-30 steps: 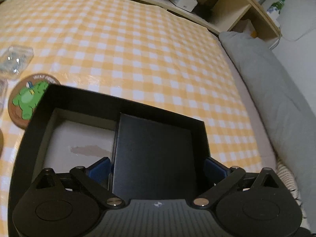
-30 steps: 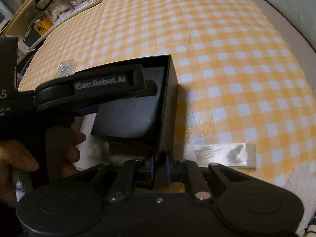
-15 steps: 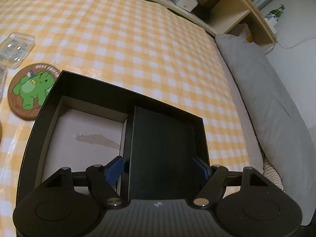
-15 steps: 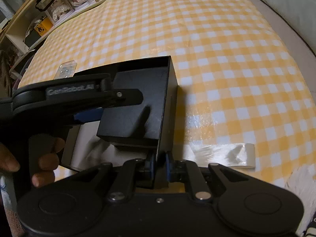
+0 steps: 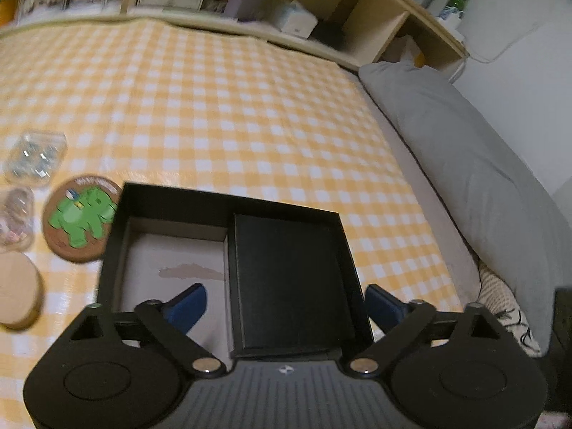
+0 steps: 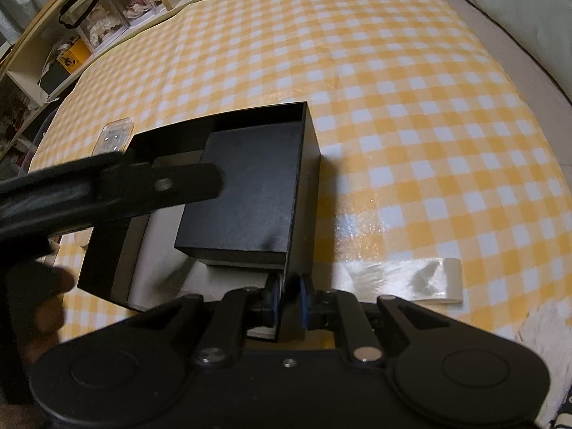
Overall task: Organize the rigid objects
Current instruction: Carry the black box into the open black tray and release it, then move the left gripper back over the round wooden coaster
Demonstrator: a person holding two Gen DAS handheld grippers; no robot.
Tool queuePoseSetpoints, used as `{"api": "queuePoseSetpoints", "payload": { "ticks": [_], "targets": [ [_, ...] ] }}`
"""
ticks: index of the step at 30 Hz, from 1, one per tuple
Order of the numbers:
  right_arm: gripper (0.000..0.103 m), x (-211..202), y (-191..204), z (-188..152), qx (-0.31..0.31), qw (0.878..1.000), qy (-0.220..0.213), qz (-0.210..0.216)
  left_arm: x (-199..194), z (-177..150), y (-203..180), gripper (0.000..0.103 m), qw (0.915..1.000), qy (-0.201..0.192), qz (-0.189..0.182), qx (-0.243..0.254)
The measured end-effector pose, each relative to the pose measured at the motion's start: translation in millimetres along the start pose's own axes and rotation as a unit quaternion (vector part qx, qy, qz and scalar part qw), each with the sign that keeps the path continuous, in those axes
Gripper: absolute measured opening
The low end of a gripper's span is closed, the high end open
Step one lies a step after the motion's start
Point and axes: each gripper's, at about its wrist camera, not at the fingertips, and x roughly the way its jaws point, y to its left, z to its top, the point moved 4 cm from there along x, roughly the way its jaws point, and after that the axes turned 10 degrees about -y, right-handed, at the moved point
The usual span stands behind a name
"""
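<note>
A large open black box (image 5: pixel 228 203) sits on the yellow checked cloth. A smaller closed black box (image 5: pixel 289 279) lies inside it against the right wall. My left gripper (image 5: pixel 286 307) hovers over the small box. Its jaws are opening, the blue pads stand wide on either side and touch nothing. The right wrist view shows the same small box (image 6: pixel 246 196) in the large box (image 6: pixel 307 164), with one of the left gripper's fingers (image 6: pixel 186 184) above it. My right gripper (image 6: pixel 289 295) is shut on the large box's near wall at the corner.
Left of the box lie a round frog coaster (image 5: pixel 80 218), a plain wooden disc (image 5: pixel 18 289) and a clear plastic case (image 5: pixel 34 159). A grey pillow (image 5: pixel 464 164) borders the cloth on the right, shelves (image 5: pixel 321 10) stand behind. A shiny tape strip (image 6: pixel 400 279) lies by the near edge.
The left gripper closed around the small black box, then opened wide again and drew up and back. The small box now rests in the large box. The right gripper has not moved.
</note>
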Motion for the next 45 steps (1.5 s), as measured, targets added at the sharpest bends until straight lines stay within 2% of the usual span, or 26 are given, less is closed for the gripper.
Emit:
{"api": "queuePoseSetpoints", "payload": {
  "ticks": [6, 11, 20, 24, 30, 39, 41, 45],
  "targets": [
    [0.011, 2.4, 0.7, 2.3, -0.003, 1.000, -0.009, -0.008, -32.7, 3.9, 0.8, 0.103, 0.9989, -0.025, 0.025, 0.032],
    [0.010, 3.1, 0.8, 2.4, -0.005, 1.000, -0.016, -0.012, -64.0, 11.2, 11.9, 0.103, 0.9946, -0.059, 0.055, 0.066],
    [0.010, 4.3, 1.5, 3.2, -0.009, 0.999, -0.025, -0.018, -110.5, 33.4, 65.3, 0.103, 0.9818, -0.107, 0.122, 0.097],
    [0.009, 5.4, 3.6, 3.5, -0.020, 0.999, -0.032, -0.026, -124.0, 38.5, 91.6, 0.103, 0.9774, -0.117, 0.135, 0.113],
    [0.009, 7.0, 2.7, 5.6, -0.020, 0.999, -0.028, -0.025, -116.5, 31.4, 129.7, 0.103, 0.9753, -0.114, 0.146, 0.121],
    [0.007, 8.9, 1.3, 8.2, -0.029, 0.998, -0.026, -0.040, -66.7, 2.7, 162.0, 0.103, 0.9813, -0.053, 0.125, 0.136],
    [0.007, 9.2, 0.4, 8.7, -0.028, 0.998, -0.026, -0.041, -57.2, -2.5, 165.4, 0.100, 0.9816, -0.045, 0.124, 0.138],
    [0.006, 9.2, 0.9, 8.4, -0.029, 0.998, -0.026, -0.043, -40.0, -10.5, 169.8, 0.087, 0.9839, -0.024, 0.120, 0.131]
  ]
}}
